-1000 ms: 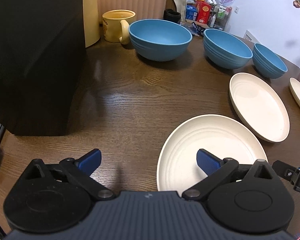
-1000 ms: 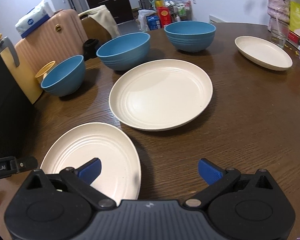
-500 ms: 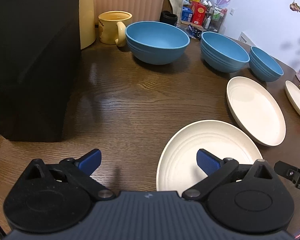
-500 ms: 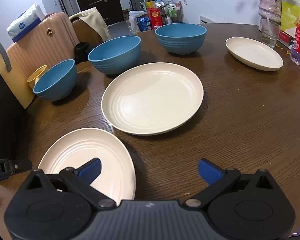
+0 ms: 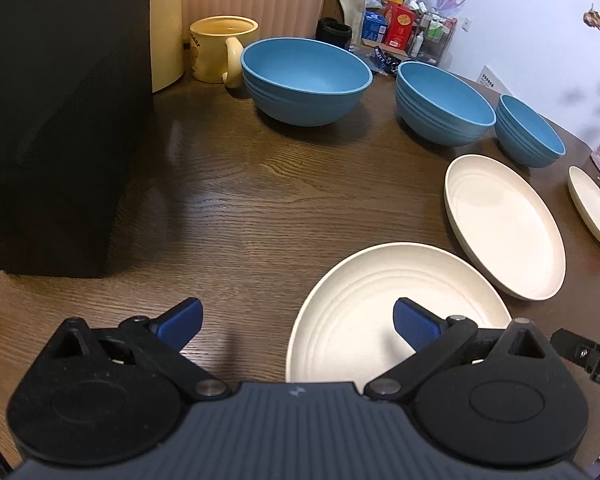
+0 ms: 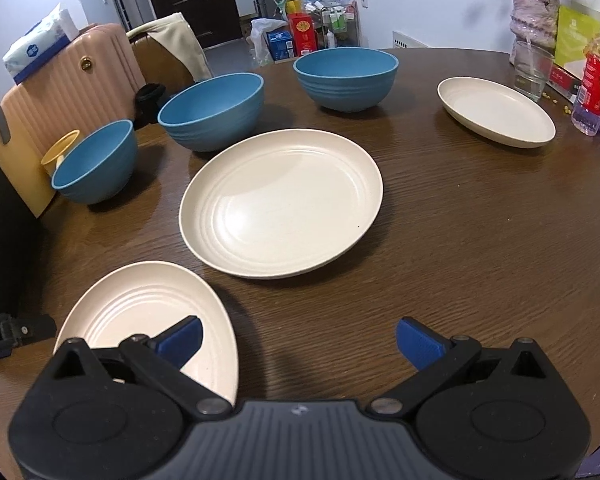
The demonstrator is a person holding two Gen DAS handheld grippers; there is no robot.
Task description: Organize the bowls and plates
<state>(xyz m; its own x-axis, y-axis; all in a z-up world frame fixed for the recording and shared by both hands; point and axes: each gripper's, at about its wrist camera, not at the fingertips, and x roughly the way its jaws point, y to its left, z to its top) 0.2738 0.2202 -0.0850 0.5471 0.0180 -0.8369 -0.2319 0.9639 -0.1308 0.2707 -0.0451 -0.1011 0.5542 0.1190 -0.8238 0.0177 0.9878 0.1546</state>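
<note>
Your left gripper (image 5: 298, 320) and right gripper (image 6: 298, 338) are spread wide, empty, flanking the nearest cream plate (image 5: 384, 304). A yellow mug (image 5: 220, 48) crowds the largest blue bowl (image 5: 306, 80).

Three blue bowls stand on the counter (image 6: 460, 240): one at the left of the right wrist frame (image 6: 94, 162), one just right of it (image 6: 212, 110), and one at upper centre (image 6: 346, 78). Three cream plates lie there too: the nearest plate at lower left (image 6: 140, 312), a wider plate in the middle (image 6: 280, 200), and a third plate at upper right (image 6: 496, 112). One yellow mug (image 5: 220, 48) sits at the upper left of the left wrist frame. One clear glass (image 6: 534, 68), one vase (image 6: 534, 14) and one red-labelled bottle (image 6: 594, 84) stand at the far right of the right wrist frame.
</note>
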